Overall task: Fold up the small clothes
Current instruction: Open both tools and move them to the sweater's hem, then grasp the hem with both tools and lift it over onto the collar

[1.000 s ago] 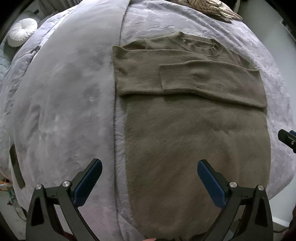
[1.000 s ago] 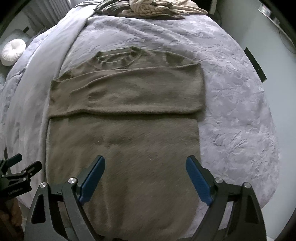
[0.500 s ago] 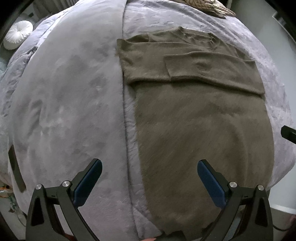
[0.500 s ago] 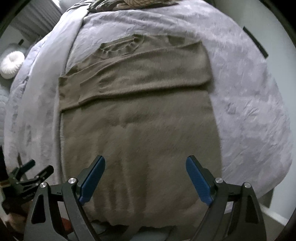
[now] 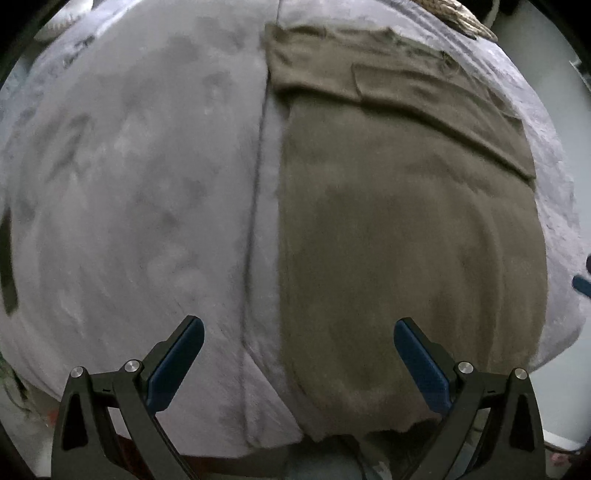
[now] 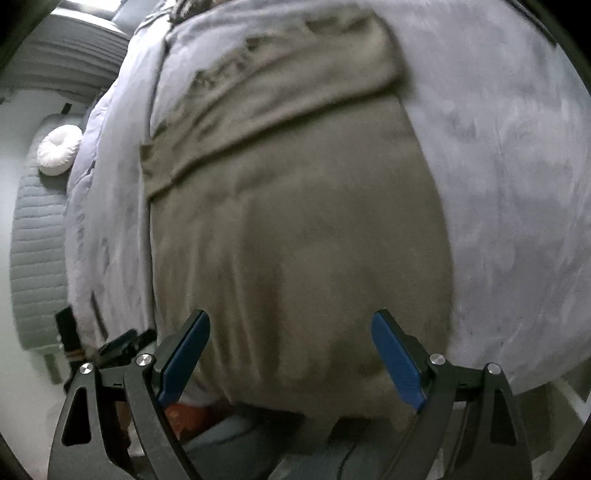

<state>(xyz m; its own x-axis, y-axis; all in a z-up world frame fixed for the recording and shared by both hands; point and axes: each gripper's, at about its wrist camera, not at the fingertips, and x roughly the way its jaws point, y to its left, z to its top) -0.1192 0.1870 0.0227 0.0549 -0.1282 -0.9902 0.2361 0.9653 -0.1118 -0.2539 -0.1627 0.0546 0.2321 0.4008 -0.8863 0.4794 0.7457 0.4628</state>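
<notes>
Left wrist view: left gripper [image 5: 298, 360] points down at the bed [image 5: 129, 184], jaws spread wide, nothing between the blue pads [image 5: 173, 363]. It hangs over the sweater's left edge near the hem; left pad over bare blanket, right pad over knit. Whether the pads touch the fabric cannot be told. Sweater [image 5: 406, 240], olive-brown, lies flat on the grey blanket, right of a long seam in the bedding. Sleeves are folded across the chest at the far end; a ribbed cuff shows there. Hem lies at the near bed edge, partly hanging over it. A tan knit item [image 5: 461, 16] lies at the top of the bed, well apart from the sweater. A bit of the right gripper [image 5: 583, 284] shows at the far right edge. Frame blurred; no writing readable.

Right wrist view: right gripper [image 6: 291, 358] is tilted steeply downward and rolled, so the bed looks slanted. Jaws released wide, empty, both pads over the lower body of the sweater [image 6: 295, 240] near the hem. Left gripper [image 6: 122, 345] shows at lower left beside the sweater's edge, state unclear from here. A round white cushion [image 6: 59, 153] lies beyond the bed, upper left. Heavy blur; no labels legible.
</notes>
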